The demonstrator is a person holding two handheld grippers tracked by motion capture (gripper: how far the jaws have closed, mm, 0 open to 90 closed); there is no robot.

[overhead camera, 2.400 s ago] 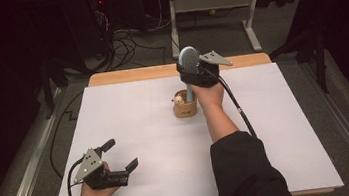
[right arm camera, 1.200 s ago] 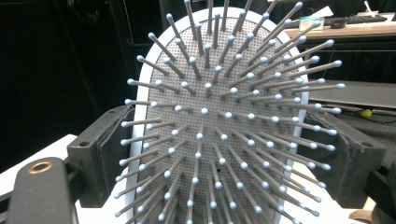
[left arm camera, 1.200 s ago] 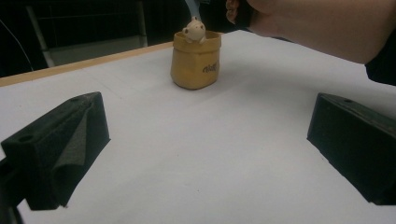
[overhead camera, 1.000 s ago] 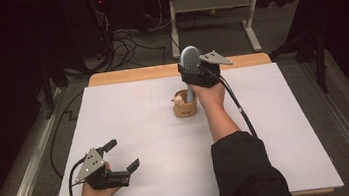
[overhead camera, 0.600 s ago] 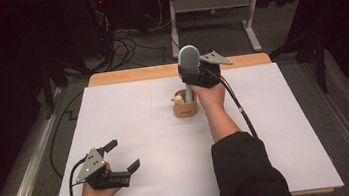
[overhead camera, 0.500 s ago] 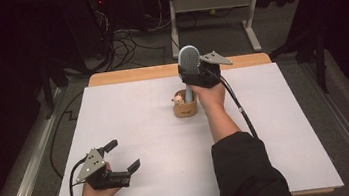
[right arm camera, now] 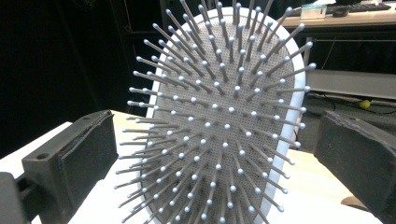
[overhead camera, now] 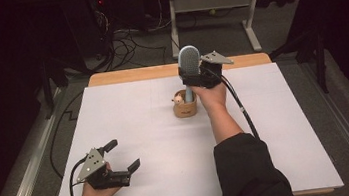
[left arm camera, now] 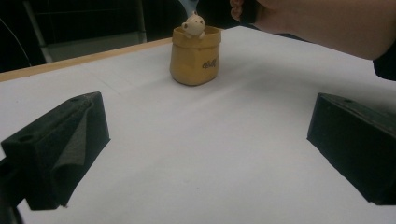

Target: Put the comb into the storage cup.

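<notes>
Above the holder, right tongs just opened wide around the upright hairbrush.

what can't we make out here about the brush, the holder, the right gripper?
- Hairbrush handle: cut off by the right gripper view's bottom edge; hidden inside the holder in the high view.
- Print on the holder: too small to read, left gripper view.
- Right gripper: the brush head hides the pads in the high view.

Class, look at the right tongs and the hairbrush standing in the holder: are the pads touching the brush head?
Apart. In the right gripper view the right tongs have just been opening; gaps show between both pads and the hairbrush.
</notes>
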